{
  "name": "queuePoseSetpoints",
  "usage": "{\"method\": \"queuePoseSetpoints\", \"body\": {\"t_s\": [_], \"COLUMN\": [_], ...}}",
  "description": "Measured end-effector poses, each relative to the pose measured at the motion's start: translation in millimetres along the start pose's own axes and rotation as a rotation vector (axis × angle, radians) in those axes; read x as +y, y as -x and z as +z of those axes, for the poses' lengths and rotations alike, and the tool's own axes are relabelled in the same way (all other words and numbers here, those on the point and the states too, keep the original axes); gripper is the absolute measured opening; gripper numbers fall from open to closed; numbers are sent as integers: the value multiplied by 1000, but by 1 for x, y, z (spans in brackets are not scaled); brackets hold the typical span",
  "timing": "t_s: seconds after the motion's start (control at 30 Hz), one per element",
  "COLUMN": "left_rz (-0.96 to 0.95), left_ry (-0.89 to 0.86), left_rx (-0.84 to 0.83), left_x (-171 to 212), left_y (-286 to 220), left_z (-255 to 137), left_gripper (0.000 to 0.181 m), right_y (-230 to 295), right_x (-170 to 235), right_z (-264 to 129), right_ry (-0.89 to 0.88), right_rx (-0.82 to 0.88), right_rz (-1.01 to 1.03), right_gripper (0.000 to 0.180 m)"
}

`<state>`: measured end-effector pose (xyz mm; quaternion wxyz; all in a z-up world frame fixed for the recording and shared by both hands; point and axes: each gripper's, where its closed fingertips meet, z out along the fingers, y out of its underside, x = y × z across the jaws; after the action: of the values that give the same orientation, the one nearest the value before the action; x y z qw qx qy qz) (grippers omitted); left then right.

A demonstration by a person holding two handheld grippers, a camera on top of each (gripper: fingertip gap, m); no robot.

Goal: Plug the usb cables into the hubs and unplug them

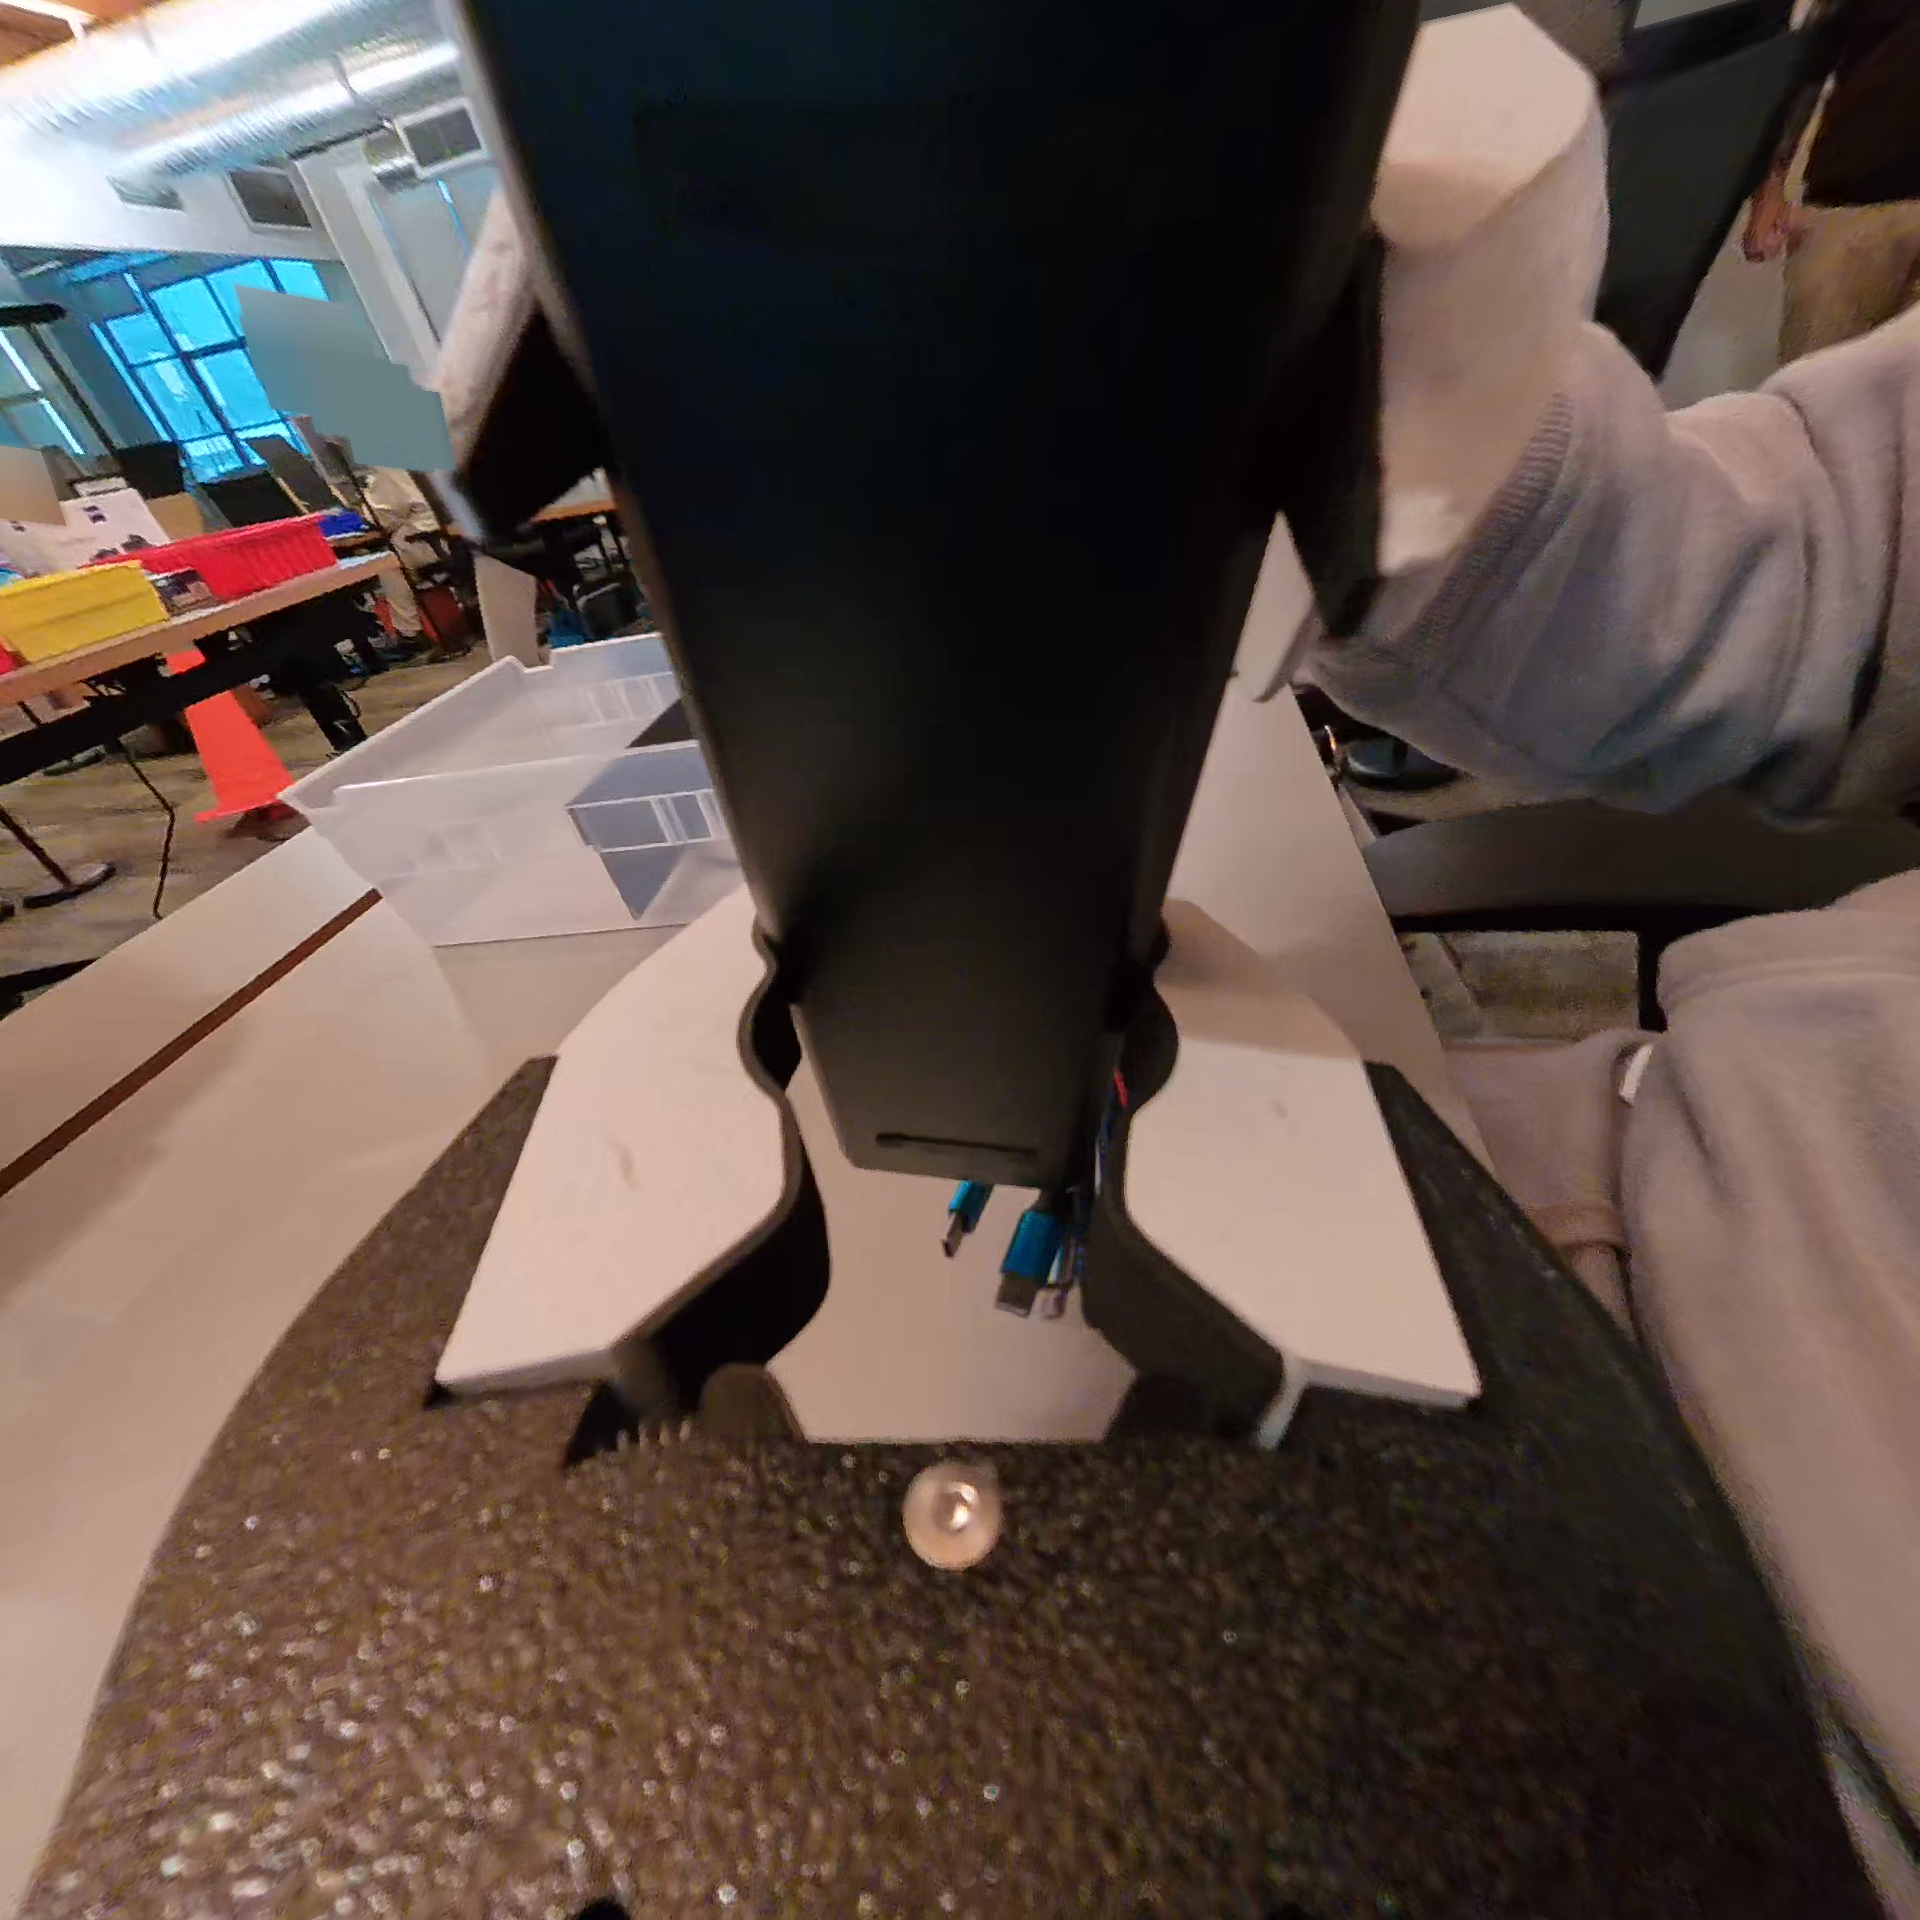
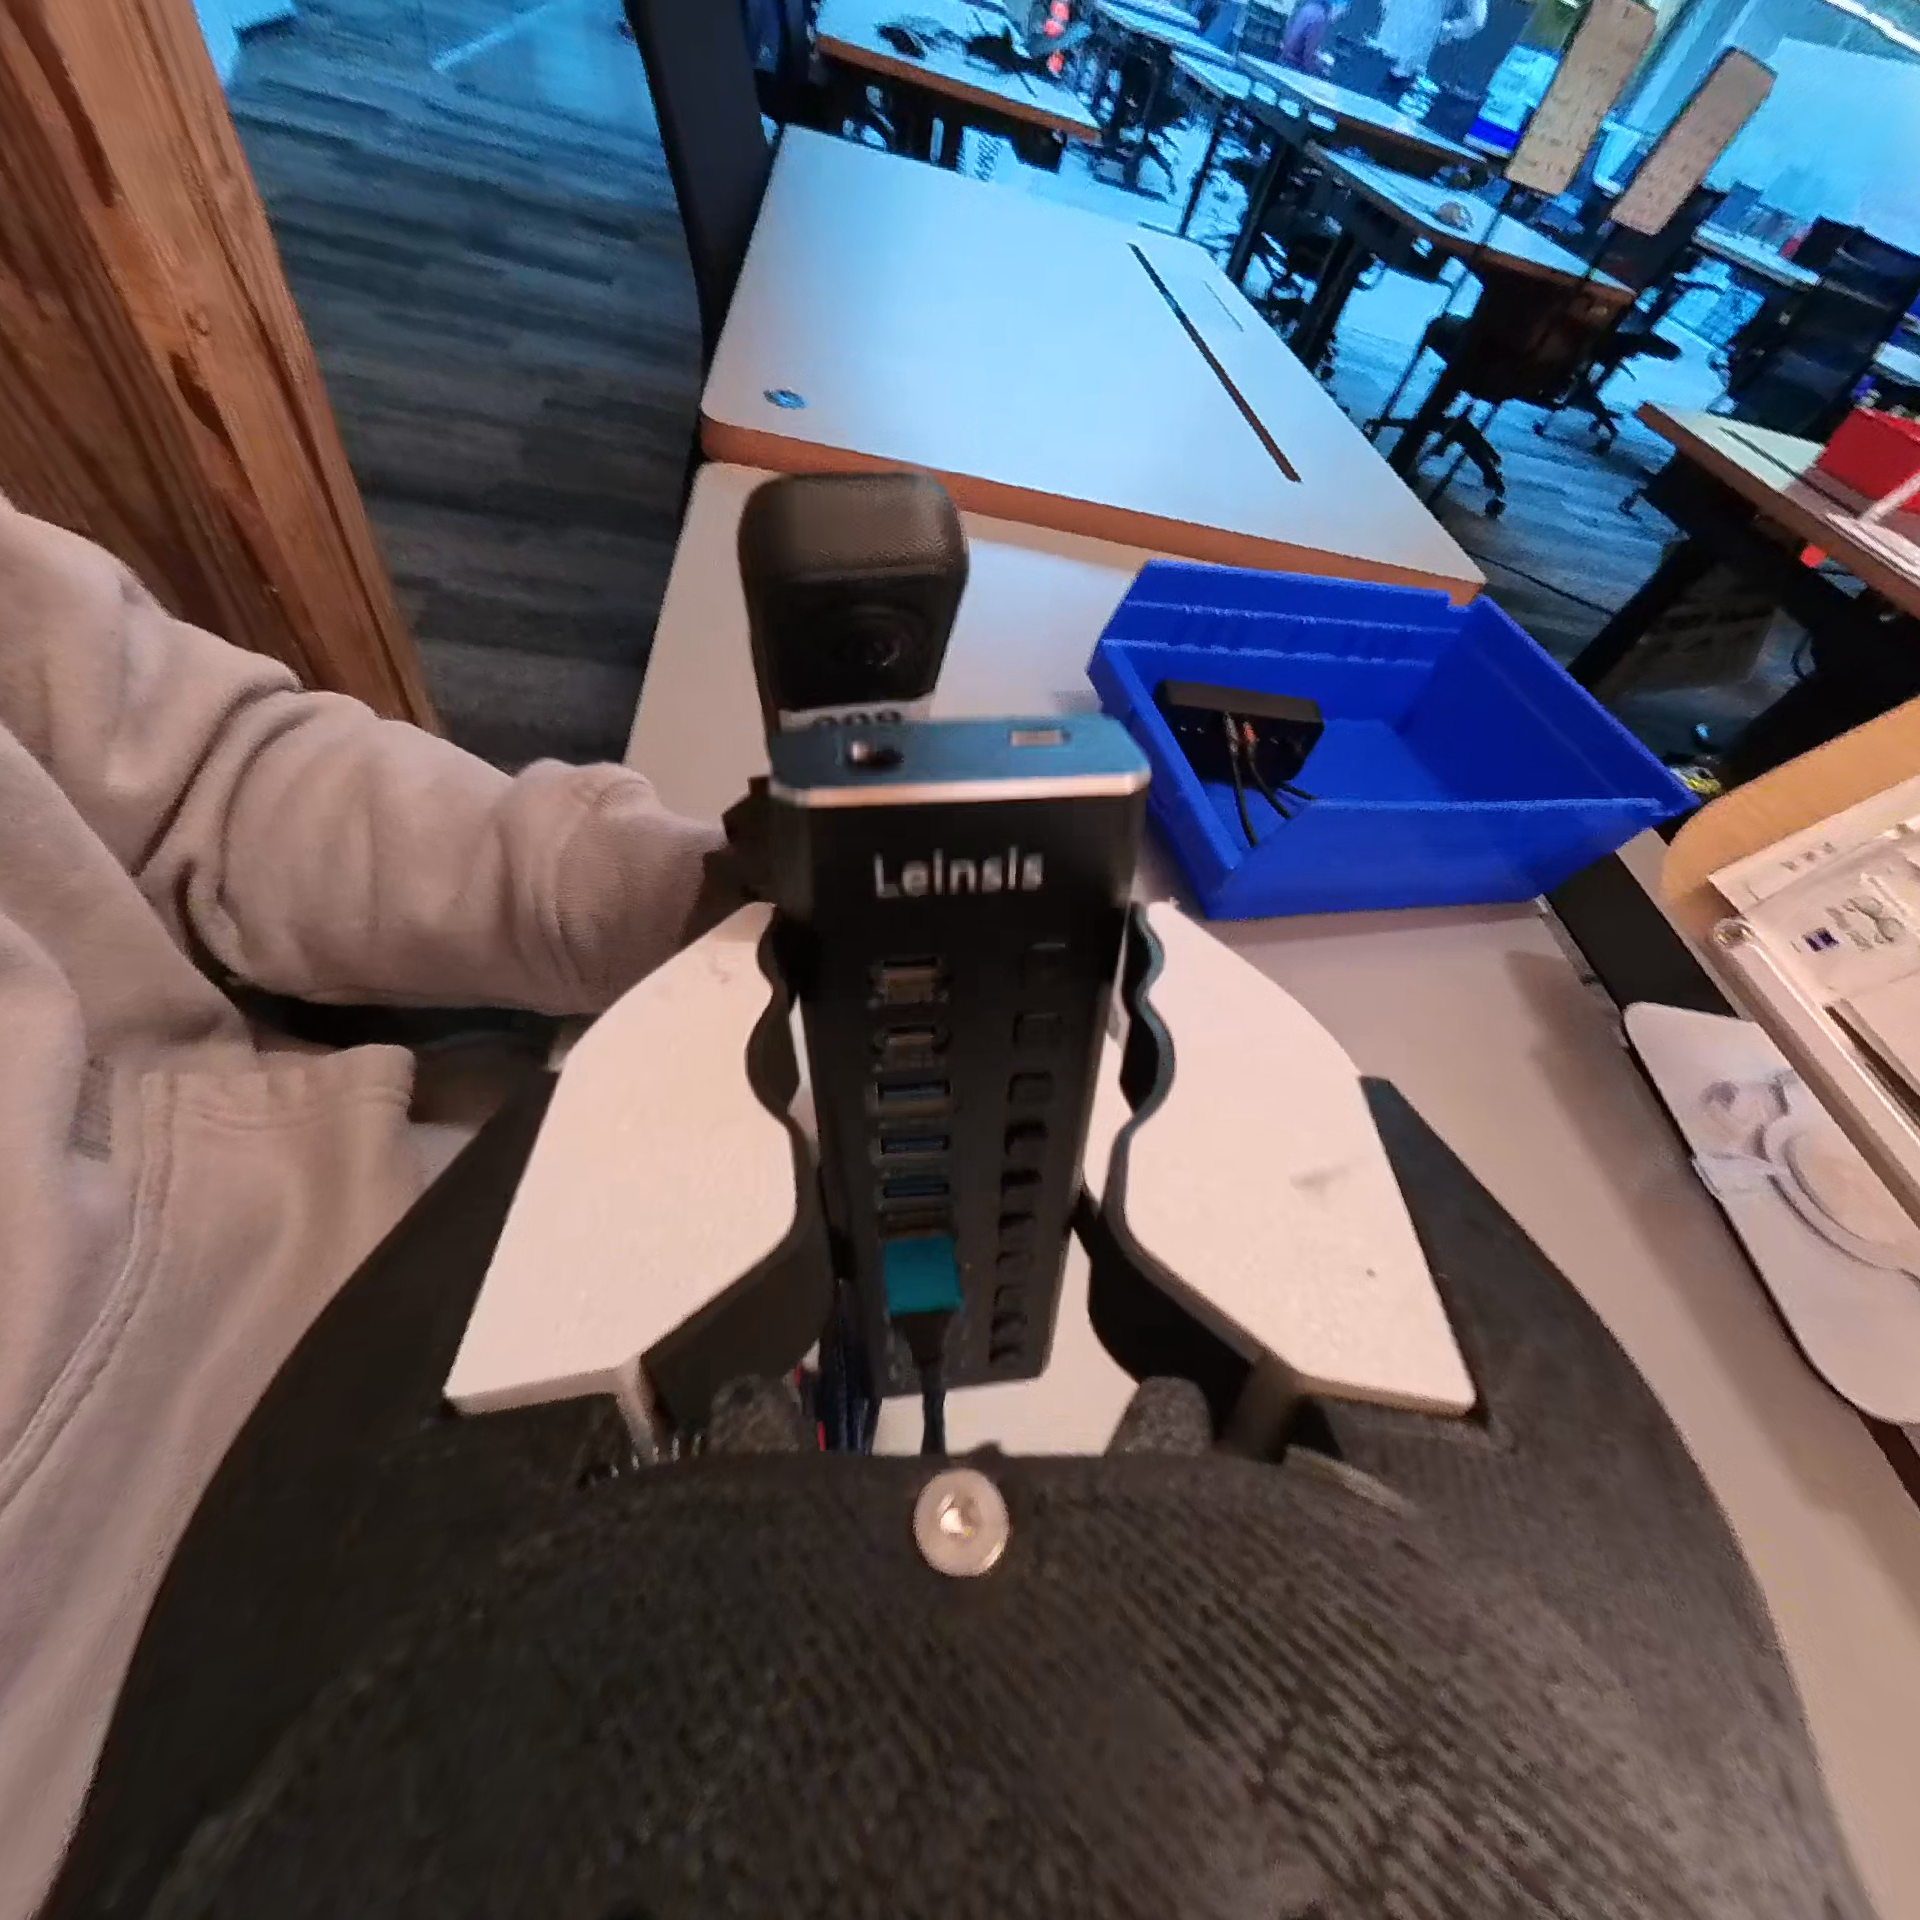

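Observation:
A black USB hub (image 2: 961,873) stands upright between my right gripper's (image 2: 956,987) fingers, its port side facing the camera. The right gripper is shut on its sides. A teal USB plug (image 2: 920,1273) sits in the lowest port, and its dark cable hangs down. In the left wrist view the hub's plain back (image 1: 935,623) fills the middle. My left gripper (image 1: 961,997) is shut on the hub near its end. Loose blue cable connectors (image 1: 1023,1257) dangle below that end. The left gripper's camera (image 2: 852,592) shows behind the hub's top.
A clear plastic bin (image 1: 488,821) sits on the white table beyond the left gripper. A blue bin (image 2: 1455,769) holding another black hub (image 2: 1236,717) with cables is at right. Papers and packets (image 2: 1818,987) lie at the far right. A person's grey sleeve (image 2: 312,852) is at left.

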<state>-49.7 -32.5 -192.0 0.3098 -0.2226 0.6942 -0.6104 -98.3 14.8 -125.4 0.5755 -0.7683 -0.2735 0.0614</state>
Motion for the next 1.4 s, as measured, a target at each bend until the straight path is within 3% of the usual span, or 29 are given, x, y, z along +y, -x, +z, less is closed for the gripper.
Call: {"method": "queuePoseSetpoints", "body": {"t_s": [0.1,0.23,0.37,0.8,1.03,1.17,1.3,1.4], "left_rz": [-44,-18,-5,13,29,-27,3,-56], "left_ry": [-62,-55,-39,-65,-102,-140,-152,-210], "left_rx": [-17,-14,19,70,47,7,58,54], "left_x": [-6,-7,-4,-6,-6,-8,-8,-18], "left_y": [7,10,4,-6,-4,9,-3,4], "left_z": [-5,-16,-13,-7,-10,-8,-11,-12], "left_gripper": [62,62,62,61,61,61,61,61], "right_y": [-7,2,7,14,14,-1,13,4], "right_x": [23,40,55,70,71,70,70,60], "right_z": [-12,-20,-14,-28,-25,-25,-27,-26], "right_ry": [92,50,96,279,241,216,213,150], "right_rx": [51,-17,-20,-64,-55,75,-46,10], "right_rz": [2,103,91,31,156,201,192,191], "right_gripper": [67,35,15,15,15,15,15,15]}}
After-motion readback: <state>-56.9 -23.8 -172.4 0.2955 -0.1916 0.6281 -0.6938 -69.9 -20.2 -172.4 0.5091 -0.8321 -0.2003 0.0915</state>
